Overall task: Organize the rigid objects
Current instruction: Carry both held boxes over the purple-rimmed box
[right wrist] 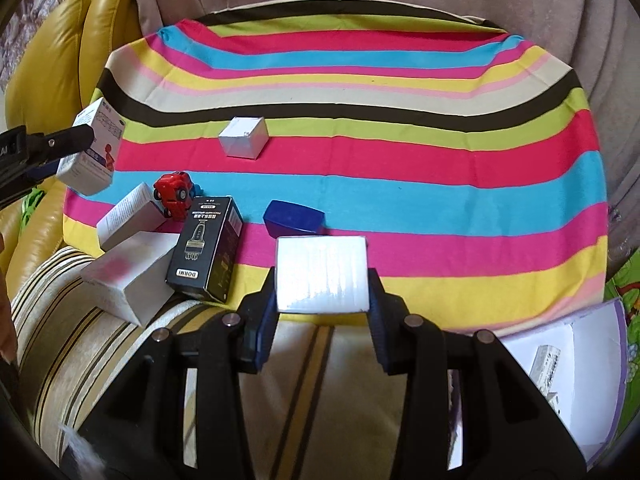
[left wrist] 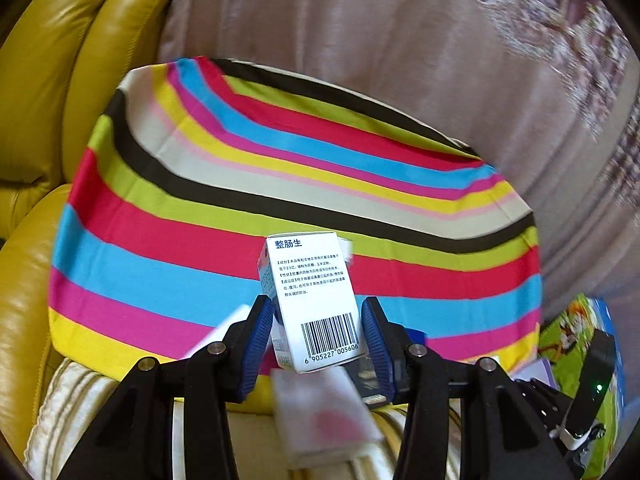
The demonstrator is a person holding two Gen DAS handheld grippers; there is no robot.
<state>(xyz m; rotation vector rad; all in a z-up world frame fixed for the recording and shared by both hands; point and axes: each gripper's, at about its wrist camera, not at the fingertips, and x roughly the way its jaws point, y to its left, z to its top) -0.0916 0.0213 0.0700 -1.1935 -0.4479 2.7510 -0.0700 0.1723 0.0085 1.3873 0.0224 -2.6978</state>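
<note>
Your left hand-held gripper [left wrist: 316, 332] is clamping the medicine box [left wrist: 316, 300], long axis pointing away along the fingers, above the striped cushion [left wrist: 280, 168]. Your right hand-held gripper [right wrist: 322, 300] is gripping a white box [right wrist: 322, 274]. The open purple-edged box [right wrist: 580, 376] is lying just right of it, nearer your right hand.

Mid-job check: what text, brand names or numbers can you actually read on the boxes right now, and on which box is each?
"整肠生": heading on the white medicine box held in the left gripper.
"6 905227 005606": under the barcode on that box.
"DORMI": end of the black clipper box.
Small print on both boxes and on the carton in the open white box: too small to read.
Box in the right gripper: glare, nothing legible.
</note>
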